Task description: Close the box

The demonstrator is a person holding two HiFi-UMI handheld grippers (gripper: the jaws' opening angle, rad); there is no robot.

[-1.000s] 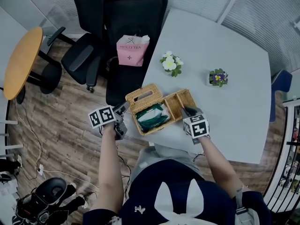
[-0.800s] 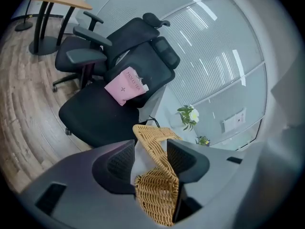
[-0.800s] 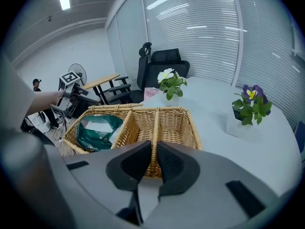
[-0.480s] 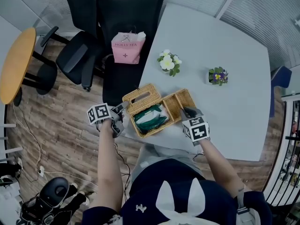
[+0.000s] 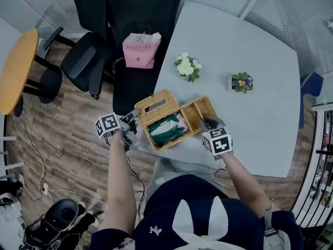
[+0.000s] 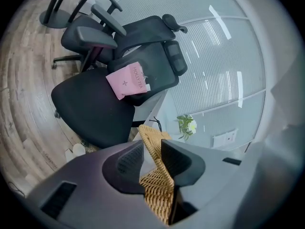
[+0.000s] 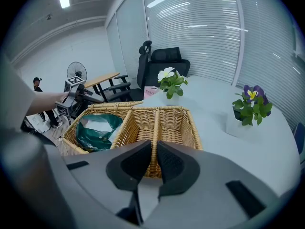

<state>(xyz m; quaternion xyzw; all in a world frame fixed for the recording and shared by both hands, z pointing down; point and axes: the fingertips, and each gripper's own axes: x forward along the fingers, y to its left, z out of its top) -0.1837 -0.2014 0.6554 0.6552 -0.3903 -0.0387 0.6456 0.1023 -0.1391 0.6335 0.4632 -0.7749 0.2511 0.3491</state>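
Observation:
An open wicker box (image 5: 200, 111) stands at the table's near edge, with a green packet (image 5: 165, 129) in its left compartment. Its hinged lid (image 5: 156, 104) stands tilted up at the left. My left gripper (image 5: 130, 121) reaches the lid's outer edge. In the left gripper view the lid (image 6: 153, 144) passes between the jaws of that gripper (image 6: 152, 157), which are closing; it lies against the right pad, with a gap at the left pad. My right gripper (image 5: 208, 123) is shut on the box's near wall (image 7: 190, 128). In the right gripper view the jaws of that gripper (image 7: 155, 159) pinch the wicker.
A white-flowered pot (image 5: 186, 68) and a purple-flowered pot (image 5: 241, 82) stand farther back on the grey table (image 5: 260, 124). A pink bag (image 5: 140, 50) lies on a black office chair (image 5: 130, 87) left of the table. A round wooden table (image 5: 18, 69) is at far left.
My left gripper has moved in onto the lid's edge, and the lid stands a little higher. The right gripper and the box have stayed put.

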